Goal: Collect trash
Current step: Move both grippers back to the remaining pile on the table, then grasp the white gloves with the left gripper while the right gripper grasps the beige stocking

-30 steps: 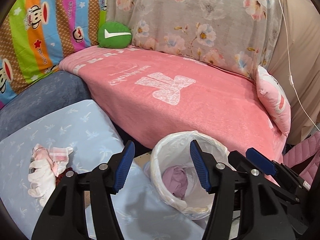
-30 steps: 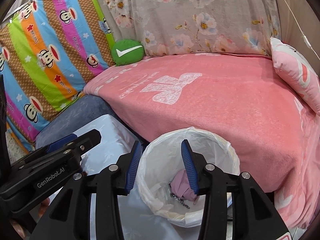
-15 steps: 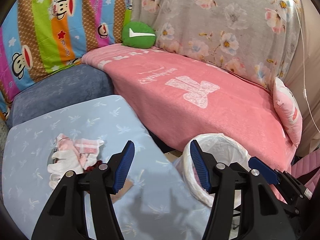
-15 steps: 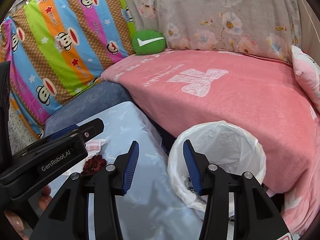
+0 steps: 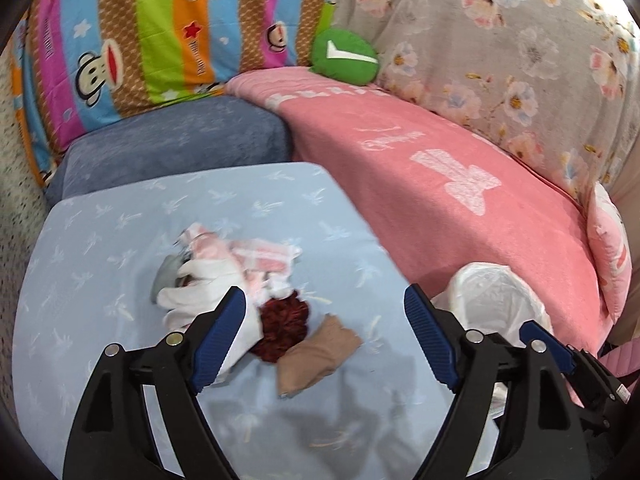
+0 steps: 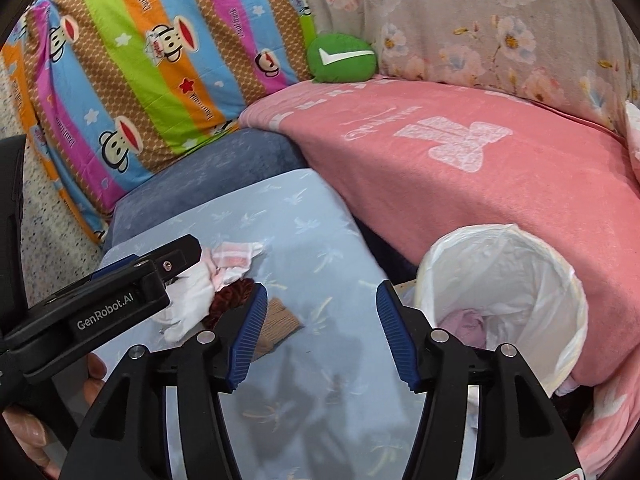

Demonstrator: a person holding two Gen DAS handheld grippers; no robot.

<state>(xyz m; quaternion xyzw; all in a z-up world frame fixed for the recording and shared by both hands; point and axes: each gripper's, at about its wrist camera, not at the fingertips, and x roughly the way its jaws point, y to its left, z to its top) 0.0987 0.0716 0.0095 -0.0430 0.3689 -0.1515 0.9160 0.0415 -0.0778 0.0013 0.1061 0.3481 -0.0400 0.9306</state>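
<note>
A heap of trash lies on the light blue cushion point(image 5: 100, 280): white and pink cloths point(image 5: 224, 268), a dark red fuzzy ball point(image 5: 282, 330) and a tan fabric piece point(image 5: 316, 354). My left gripper point(image 5: 324, 336) hovers just above the ball and tan piece, its jaws opening with nothing pressed between them. My right gripper point(image 6: 320, 336) hangs over the cushion's bare part, jaws opening and empty; the tan fabric piece point(image 6: 280, 324) lies at its left finger. The white-lined bin point(image 6: 500, 296) stands at the right with a pinkish wad point(image 6: 466, 322) inside. In the right wrist view the left gripper's body point(image 6: 112, 304) covers part of the heap.
A pink blanket point(image 5: 460, 184) covers the sofa behind the bin point(image 5: 496, 296). A dark blue cushion point(image 5: 172, 152) and a striped monkey-print pillow point(image 5: 160, 28) lie behind the light blue one. A green round cushion point(image 5: 344, 58) sits against the floral cover point(image 5: 520, 60). A person's fingers point(image 6: 28, 432) show at lower left.
Both views swung left from the bin to the light blue cushion, bringing the heap under the grippers. Both pairs of jaws have widened, the left more.
</note>
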